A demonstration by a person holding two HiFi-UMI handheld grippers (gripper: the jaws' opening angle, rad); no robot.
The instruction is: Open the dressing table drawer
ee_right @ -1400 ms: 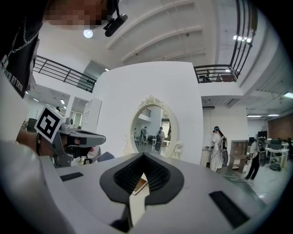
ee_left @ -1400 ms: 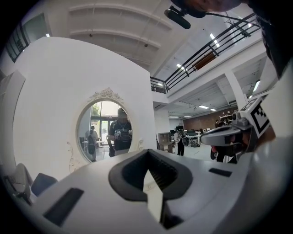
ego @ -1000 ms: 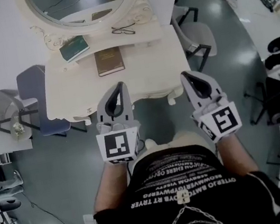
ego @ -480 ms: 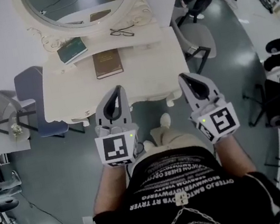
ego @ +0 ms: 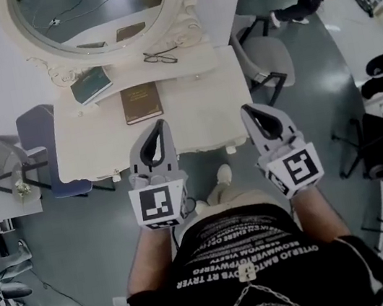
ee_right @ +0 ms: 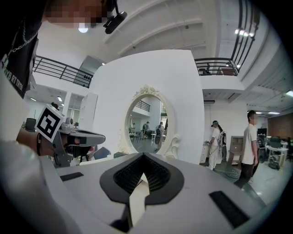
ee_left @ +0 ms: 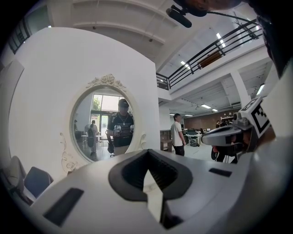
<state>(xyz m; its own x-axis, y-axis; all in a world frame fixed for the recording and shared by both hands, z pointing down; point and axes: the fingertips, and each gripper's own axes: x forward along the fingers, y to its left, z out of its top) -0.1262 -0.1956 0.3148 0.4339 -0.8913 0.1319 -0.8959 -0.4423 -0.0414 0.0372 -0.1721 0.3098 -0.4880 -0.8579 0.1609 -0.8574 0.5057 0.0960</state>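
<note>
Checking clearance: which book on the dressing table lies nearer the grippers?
The brown book, out on the dressing table; the green book sits farther back by the mirror.

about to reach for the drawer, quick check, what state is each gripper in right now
Left gripper: jaws closed, holding nothing.
Right gripper: jaws closed, holding nothing.

Head view steeply down; all 3 share mirror (ego: 90,12).

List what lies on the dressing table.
A brown book, a green book and glasses lie on the dressing table; the left gripper and right gripper hide parts of its front edge.
</note>
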